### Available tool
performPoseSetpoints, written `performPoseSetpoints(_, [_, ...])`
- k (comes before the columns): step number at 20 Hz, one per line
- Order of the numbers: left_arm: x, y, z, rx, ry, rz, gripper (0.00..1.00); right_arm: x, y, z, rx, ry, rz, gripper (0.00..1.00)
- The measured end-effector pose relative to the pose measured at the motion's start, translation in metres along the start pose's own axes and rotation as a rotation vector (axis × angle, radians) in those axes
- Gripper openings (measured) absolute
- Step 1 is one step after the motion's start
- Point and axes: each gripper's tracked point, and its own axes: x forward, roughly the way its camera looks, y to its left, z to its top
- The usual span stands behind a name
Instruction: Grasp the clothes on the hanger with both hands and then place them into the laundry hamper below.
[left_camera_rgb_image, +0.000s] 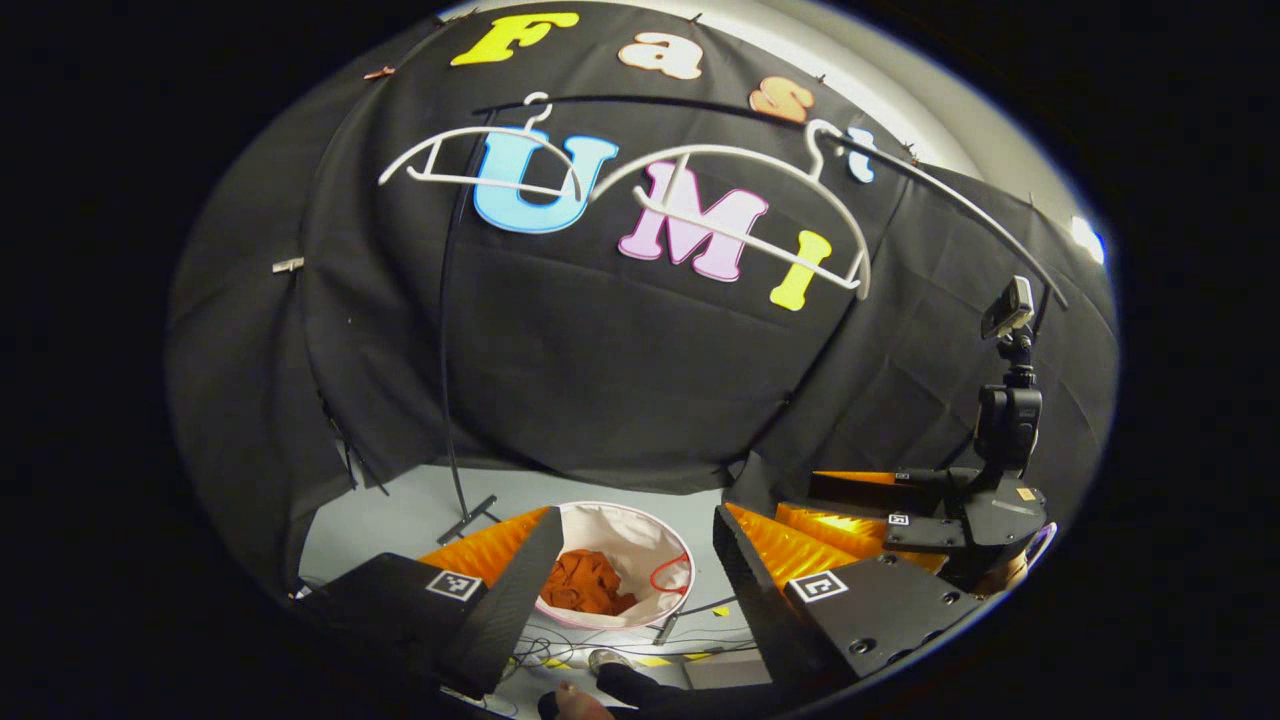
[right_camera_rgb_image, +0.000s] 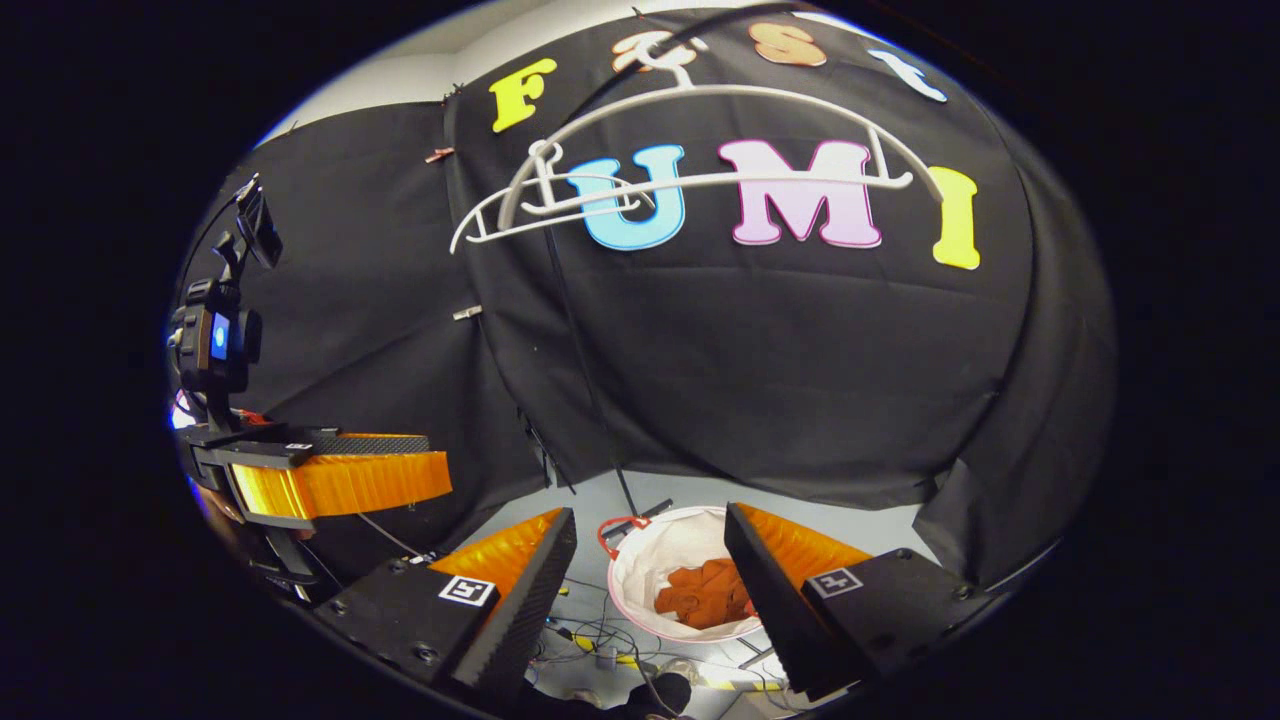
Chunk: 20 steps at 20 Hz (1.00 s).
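Both claws stand with their fingers apart and hold nothing. Below and ahead of the left claw (left_camera_rgb_image: 620, 590), seen between its fingers, the laundry hamper (left_camera_rgb_image: 655, 535) stands on the floor with the orange clothes (left_camera_rgb_image: 588, 585) crumpled inside; the right claw (right_camera_rgb_image: 650, 590) looks down on the same hamper. Above both claws, two white hangers (left_camera_rgb_image: 700, 200) hang bare on the rail. So the drop looks done. Judging by its folds, the cloth is soft, light and limp, best pinched by a bunched fold at each side, as it would sag between the two grips.
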Motion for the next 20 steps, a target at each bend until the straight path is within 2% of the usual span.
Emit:
performPoseSetpoints(9, [-0.144, -0.031, 0.053, 0.175, -0.265, -0.104, 0.95, -0.118, 0.078, 0.040, -0.031, -0.271, -0.094, 0.98])
performPoseSetpoints(10, [-0.159, -0.035, 0.056, 0.187, -0.280, -0.110, 0.92, -0.130, 0.086, 0.047, -0.028, -0.297, -0.100, 0.98])
performPoseSetpoints(11, [-0.174, -0.039, 0.056, 0.199, -0.293, -0.118, 0.95, -0.142, 0.092, 0.055, -0.030, -0.325, -0.107, 0.98])
performPoseSetpoints(14, [-0.210, -0.046, 0.070, 0.233, -0.366, -0.134, 0.92, -0.177, 0.102, 0.079, -0.043, -0.417, -0.133, 0.98])
performPoseSetpoints(16, [-0.232, -0.051, 0.078, 0.245, -0.408, -0.141, 0.95, -0.194, 0.112, 0.091, -0.037, -0.469, -0.130, 1.00])
performPoseSetpoints(17, [-0.240, -0.056, 0.080, 0.250, -0.426, -0.145, 0.95, -0.202, 0.115, 0.096, -0.031, -0.492, -0.127, 0.98])
performPoseSetpoints(20, [-0.260, -0.066, 0.087, 0.258, -0.484, -0.148, 0.92, -0.228, 0.122, 0.120, -0.035, -0.596, -0.122, 1.00])
